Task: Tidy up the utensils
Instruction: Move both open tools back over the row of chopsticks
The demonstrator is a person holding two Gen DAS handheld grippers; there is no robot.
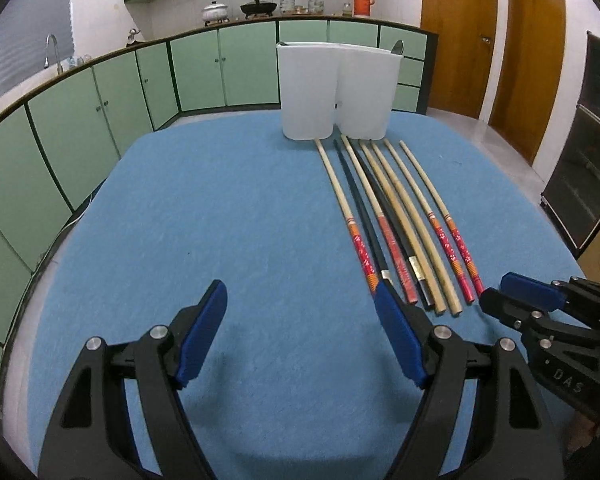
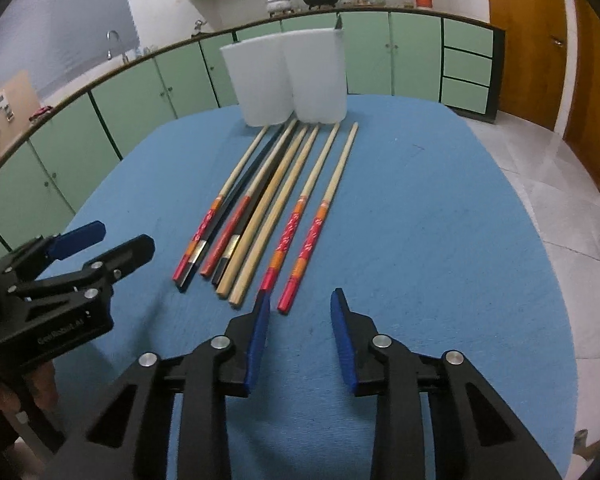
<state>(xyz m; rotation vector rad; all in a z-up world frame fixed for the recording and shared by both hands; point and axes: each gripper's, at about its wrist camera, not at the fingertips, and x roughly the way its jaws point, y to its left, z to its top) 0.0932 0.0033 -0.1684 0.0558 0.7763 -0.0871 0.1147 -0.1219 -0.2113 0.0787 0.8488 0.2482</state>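
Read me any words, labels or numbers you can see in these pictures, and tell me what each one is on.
"DAS": on the black body of the right hand-held gripper, the text's start cut off.
A pale printed line on the left hand-held gripper: too blurred to read.
Gold bands on the black chopsticks: no readable text.
White utensil holder: no text.

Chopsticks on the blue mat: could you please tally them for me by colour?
Red-ended chopsticks: 4
Black chopsticks: 2
Plain chopsticks: 2
Total: 8
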